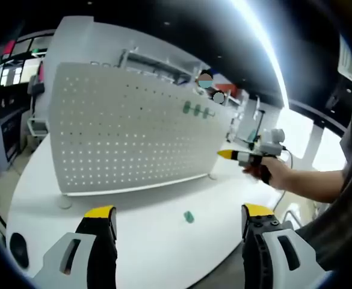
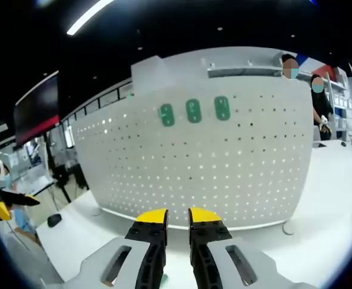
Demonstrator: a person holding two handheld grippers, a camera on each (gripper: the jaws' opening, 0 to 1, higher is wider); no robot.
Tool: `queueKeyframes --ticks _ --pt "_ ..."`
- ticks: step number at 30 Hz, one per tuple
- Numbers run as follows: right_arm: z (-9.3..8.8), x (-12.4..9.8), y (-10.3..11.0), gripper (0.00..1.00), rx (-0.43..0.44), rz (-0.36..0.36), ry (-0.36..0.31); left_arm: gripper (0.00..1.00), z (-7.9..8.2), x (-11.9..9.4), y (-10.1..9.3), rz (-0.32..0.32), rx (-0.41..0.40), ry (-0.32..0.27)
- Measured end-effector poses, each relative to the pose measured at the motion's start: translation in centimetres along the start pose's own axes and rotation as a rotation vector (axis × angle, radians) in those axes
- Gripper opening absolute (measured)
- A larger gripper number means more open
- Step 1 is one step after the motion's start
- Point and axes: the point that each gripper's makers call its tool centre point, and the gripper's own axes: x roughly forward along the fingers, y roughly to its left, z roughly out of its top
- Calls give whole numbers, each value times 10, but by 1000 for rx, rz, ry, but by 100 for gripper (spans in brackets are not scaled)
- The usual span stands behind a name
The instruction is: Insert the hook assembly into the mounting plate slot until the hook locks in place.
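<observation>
The white perforated mounting plate (image 1: 133,129) stands upright on the table, with three green hooks (image 1: 197,110) fixed near its upper right. A loose green hook (image 1: 189,217) lies flat on the tabletop in front of the plate. My left gripper (image 1: 180,212) is wide open, low over the table, with the loose hook just beyond its jaws. A hand holds my right gripper (image 1: 253,158) off the plate's right end. In the right gripper view the plate (image 2: 224,168) and its green hooks (image 2: 193,111) face me. My right gripper (image 2: 178,217) has its jaws close together with nothing between the tips.
The round white table (image 1: 163,241) curves away at the left and the front. A small black object (image 2: 54,220) lies on it near the plate's left foot. Shelves and desks stand behind, and a person (image 2: 320,102) is past the plate's right end.
</observation>
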Motion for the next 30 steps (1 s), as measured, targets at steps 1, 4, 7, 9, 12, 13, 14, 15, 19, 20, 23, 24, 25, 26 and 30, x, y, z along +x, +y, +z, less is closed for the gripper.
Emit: queueKeyframes --ticks 1,4,7,9,12,13,14,15,19,20,23,24,25,26,30 --pt "-8 2 1 11 -5 13 16 87 0 0 0 -1 -1 1" --pt "-29 3 11 11 -12 51 64 87 -2 0 0 -2 -1 7" --pt "-49 5 20 11 -27 81 112 87 -3 1 1 -2 -3 13" --pt "-62 7 26 11 -30 104 146 87 -4 2 3 -1 -7 17" --pt "-78 11 30 11 -43 122 181 87 -5 4 4 -2 -5 22" --pt "-82 12 30 11 -38 123 188 87 -5 4 4 -2 -6 22" --pt "-85 13 30 11 -32 126 197 87 -5 5 4 -3 -9 21" --pt "-90 13 31 11 -31 128 207 87 -5 5 4 -3 -11 21" --pt "-103 17 35 11 -29 142 237 87 -7 7 5 -3 -12 28" --pt "-108 18 37 11 -38 151 249 87 -8 8 5 -3 -14 29" --pt "-119 20 42 11 -57 173 282 87 -10 8 6 -1 -19 34" --pt "-121 21 43 11 -63 179 291 87 -11 8 7 0 -22 36" --pt "-125 21 44 11 -70 187 303 87 -11 8 7 1 -23 37" --pt "-128 23 45 11 -75 195 312 87 -12 8 8 2 -24 38" --pt "-139 27 47 11 -89 218 344 87 -15 8 10 7 -31 44"
